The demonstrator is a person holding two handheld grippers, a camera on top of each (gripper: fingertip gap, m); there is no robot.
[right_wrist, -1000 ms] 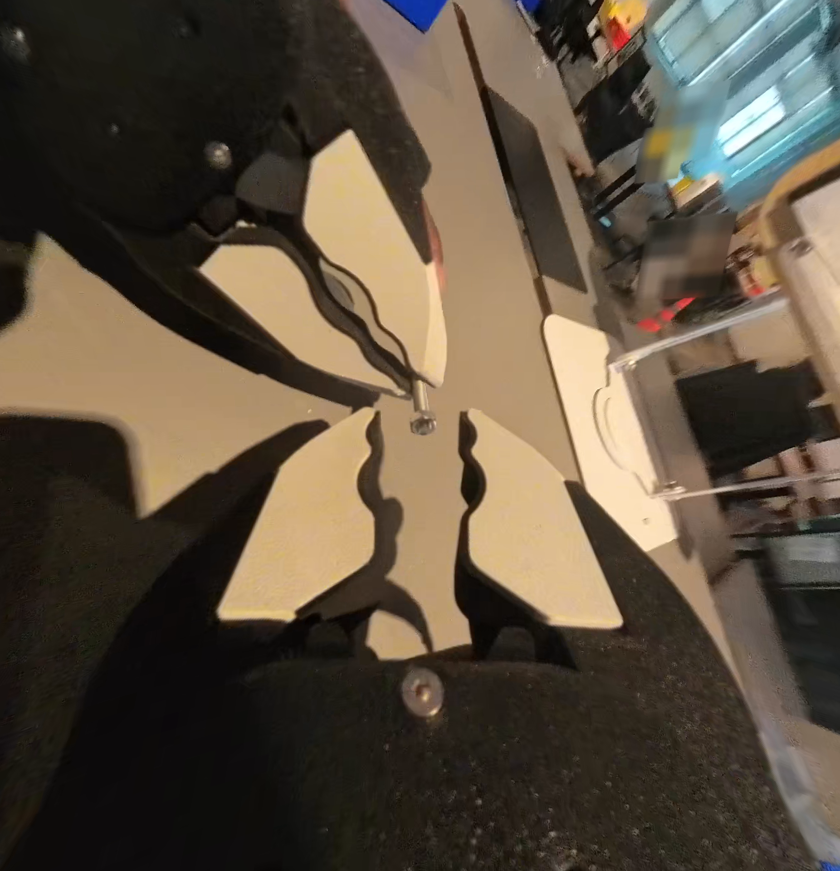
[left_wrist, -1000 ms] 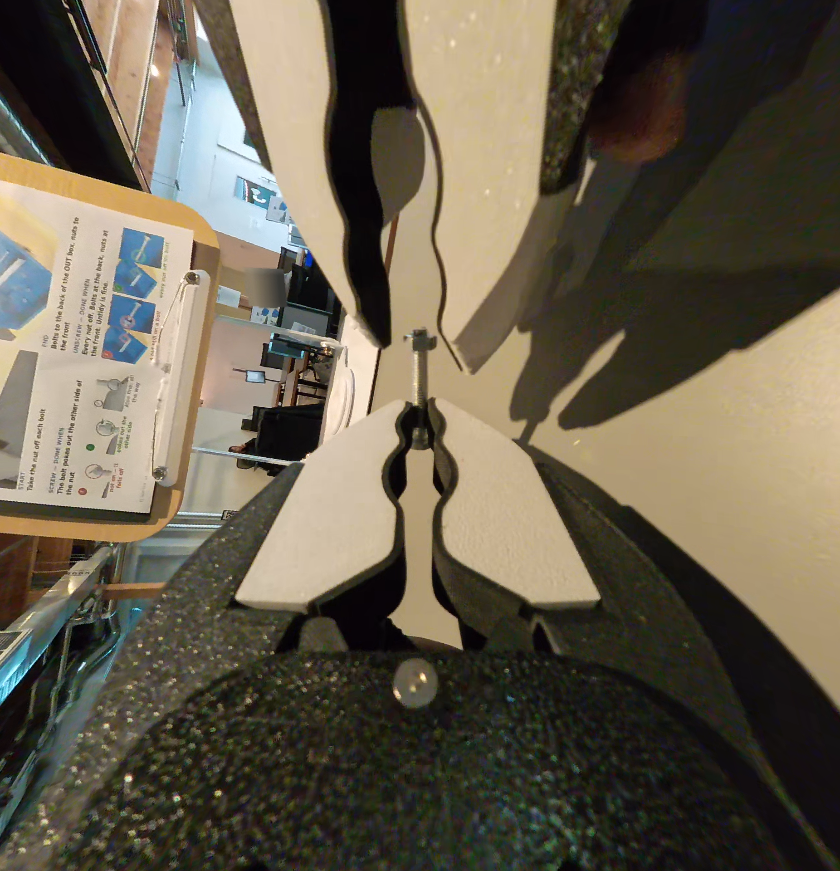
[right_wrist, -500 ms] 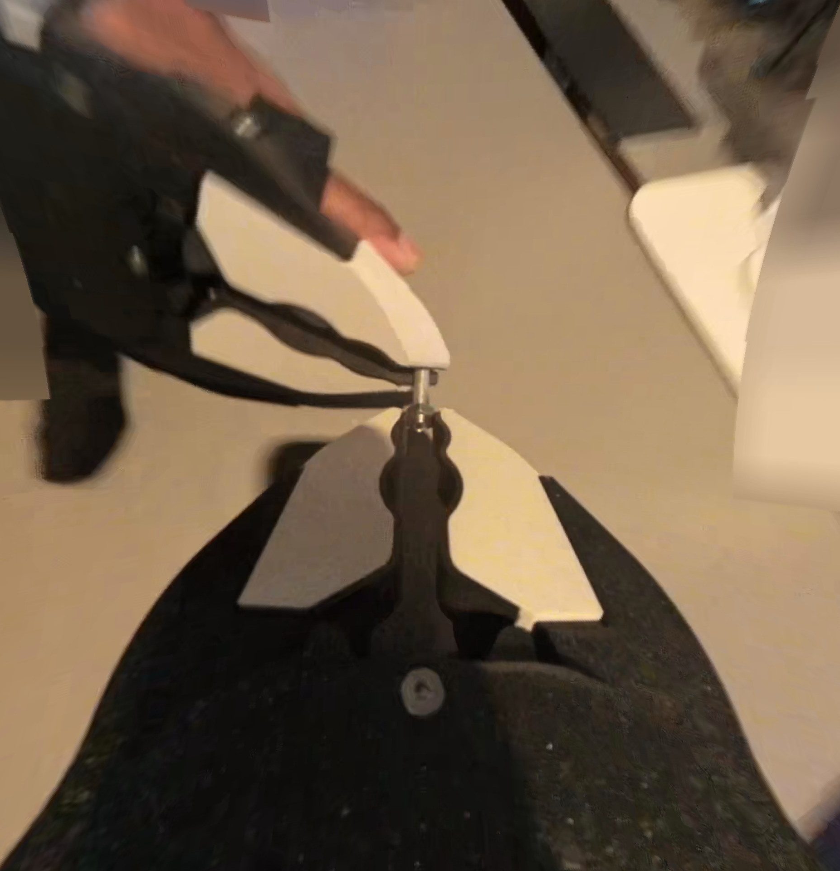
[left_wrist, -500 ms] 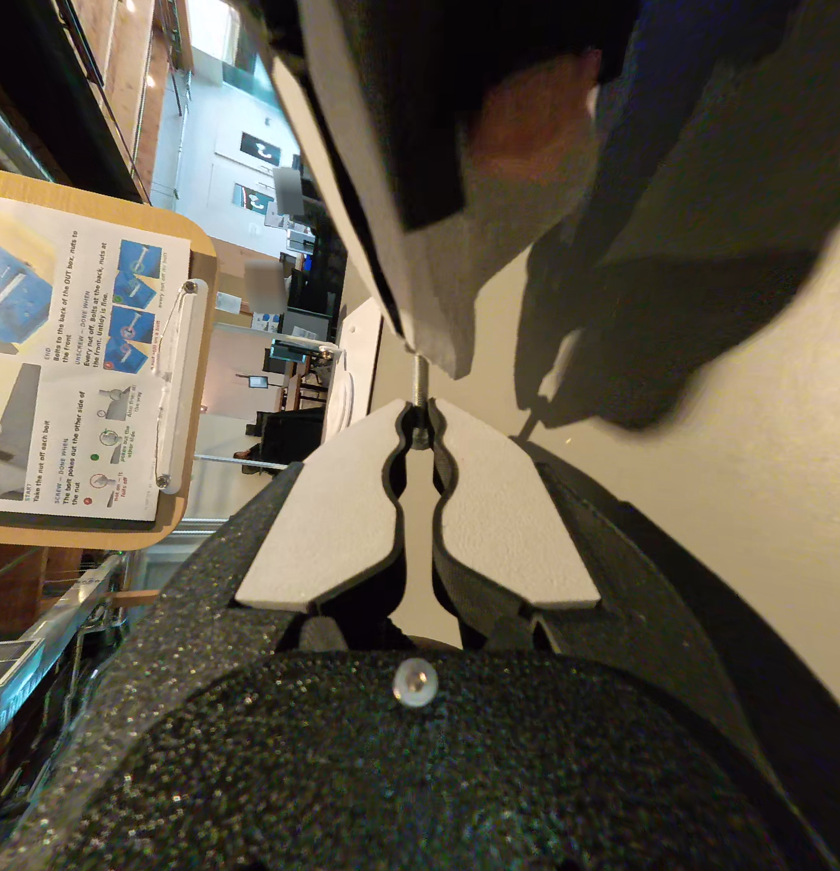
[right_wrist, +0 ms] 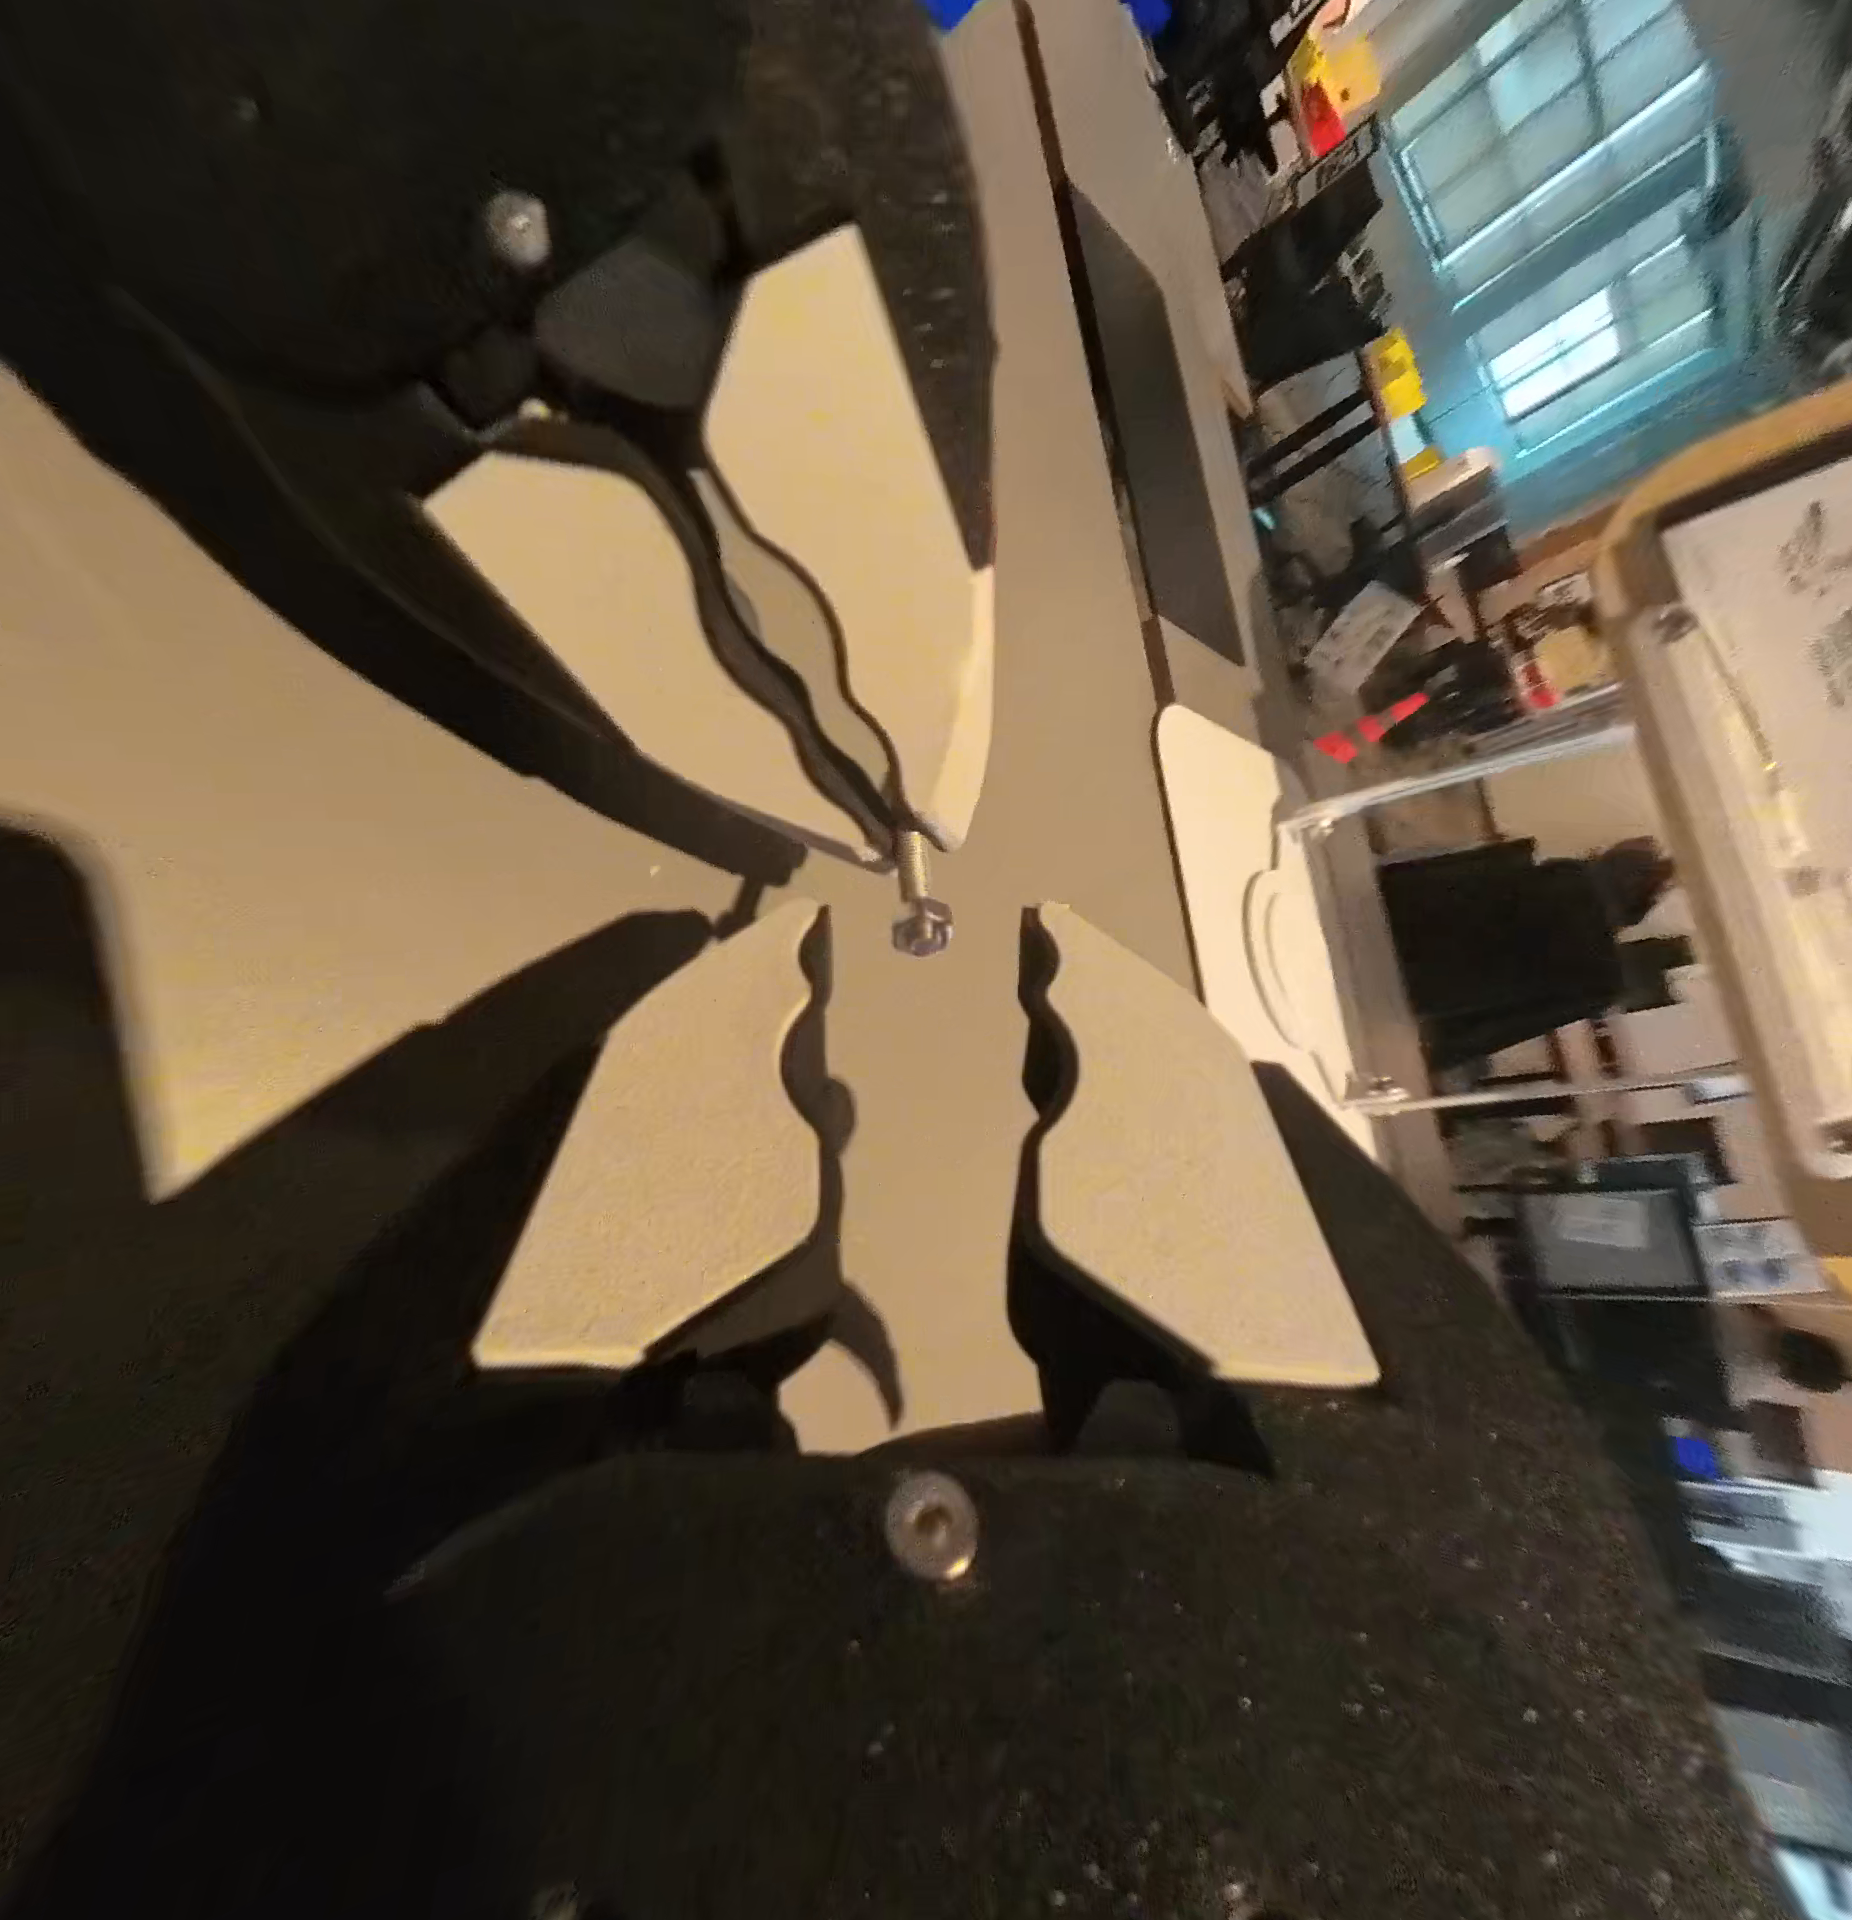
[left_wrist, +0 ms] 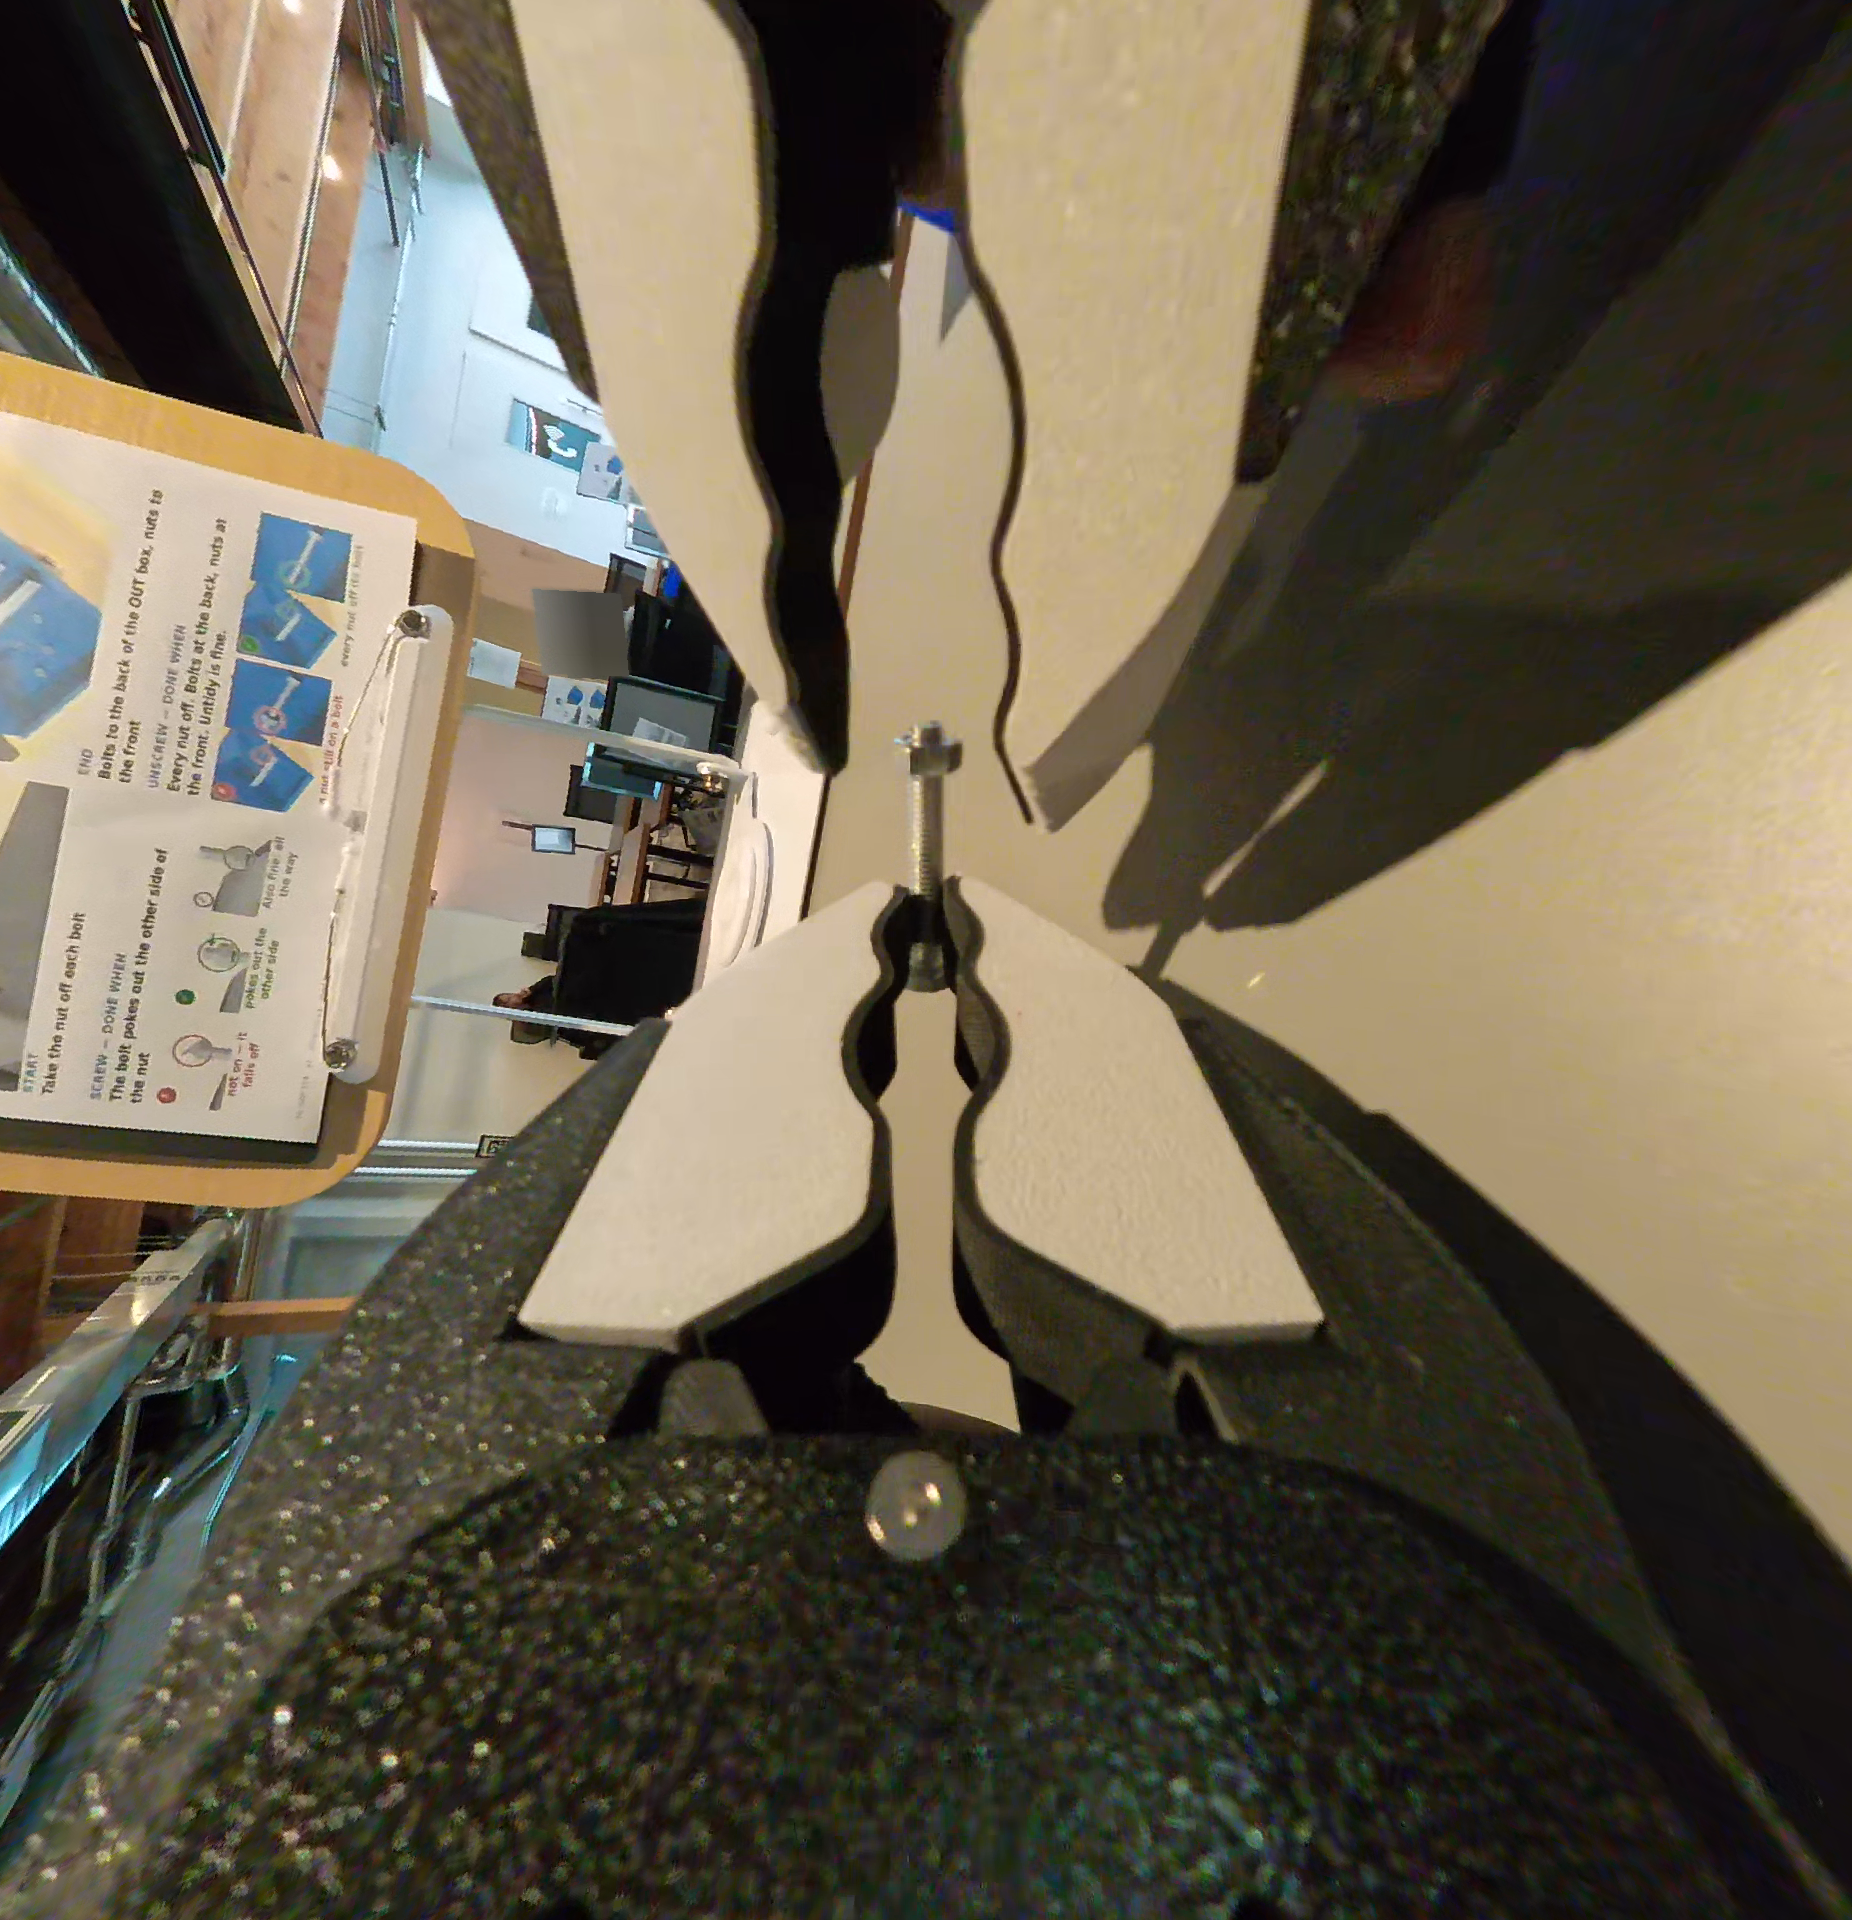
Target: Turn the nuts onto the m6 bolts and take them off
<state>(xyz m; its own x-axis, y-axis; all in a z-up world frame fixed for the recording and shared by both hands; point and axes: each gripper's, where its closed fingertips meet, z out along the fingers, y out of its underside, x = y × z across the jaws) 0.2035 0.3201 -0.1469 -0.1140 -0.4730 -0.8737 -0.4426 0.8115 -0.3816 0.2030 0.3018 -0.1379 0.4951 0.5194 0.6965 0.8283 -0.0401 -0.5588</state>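
Note:
My left gripper (left_wrist: 924, 902) is shut on a silver M6 bolt (left_wrist: 924, 831) that points straight out from its tips. A silver nut (left_wrist: 928, 744) sits on the bolt's far end. In the left wrist view my right gripper (left_wrist: 917, 764) faces it from above, open, its two white fingers either side of the nut and not touching it. In the right wrist view the right gripper (right_wrist: 922, 914) is open and empty, with the nut (right_wrist: 922, 928) just beyond its tips and the bolt (right_wrist: 911, 873) held by the left gripper (right_wrist: 906, 836).
A beige table (left_wrist: 1524, 935) lies below. A wooden board with a printed instruction sheet (left_wrist: 174, 779) stands at the left in the left wrist view and shows at the right in the right wrist view (right_wrist: 1784, 779). A white plate (right_wrist: 1223, 831) in a clear stand lies beyond.
Half a second ago the right gripper was shut on the nut and rotated. It has now opened, let go of the nut and turned back to face the bolt.

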